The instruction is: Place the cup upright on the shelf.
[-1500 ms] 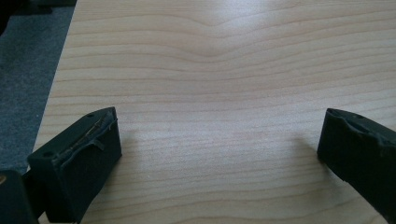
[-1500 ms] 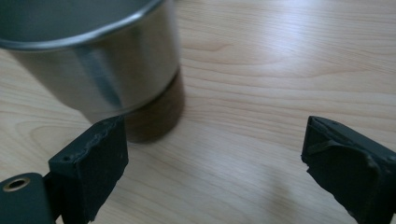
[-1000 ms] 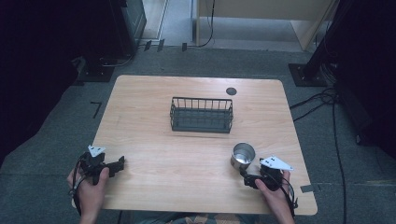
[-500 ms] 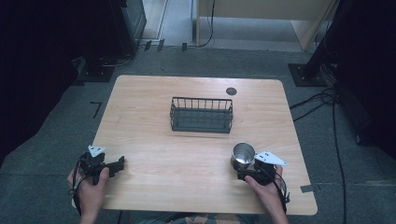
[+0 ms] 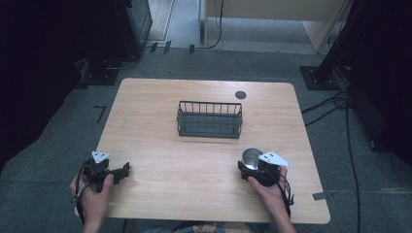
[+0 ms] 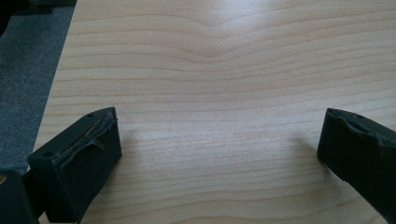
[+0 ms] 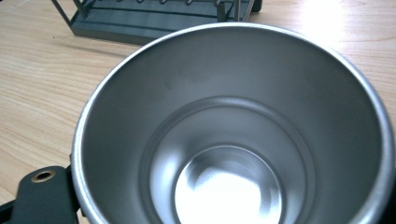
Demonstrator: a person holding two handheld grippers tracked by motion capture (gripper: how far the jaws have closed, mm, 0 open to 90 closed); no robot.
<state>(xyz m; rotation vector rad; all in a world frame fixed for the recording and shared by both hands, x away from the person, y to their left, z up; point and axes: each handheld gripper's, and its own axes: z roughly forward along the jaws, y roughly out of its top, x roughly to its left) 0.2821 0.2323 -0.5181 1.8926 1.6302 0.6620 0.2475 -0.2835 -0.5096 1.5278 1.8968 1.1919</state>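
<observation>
A steel cup (image 5: 251,156) stands upright and empty on the wooden table (image 5: 194,160), front right. My right gripper (image 5: 251,163) has its jaws on either side of the cup and stands open. In the right gripper view the cup (image 7: 233,140) is close up, with one black finger (image 7: 44,196) against its left wall; the other finger is hidden. My left gripper (image 5: 122,171) rests near the front left edge, open, with bare wood between its jaws (image 6: 219,149).
A dark wire basket (image 5: 210,120) sits empty at the table's middle, just beyond the cup (image 7: 154,18). A small black disc (image 5: 240,94) lies near the far edge. Cables and dark stands surround the table on the grey floor.
My right gripper has slid forward and left until its jaws flank the cup. The cup and the left gripper have stayed put.
</observation>
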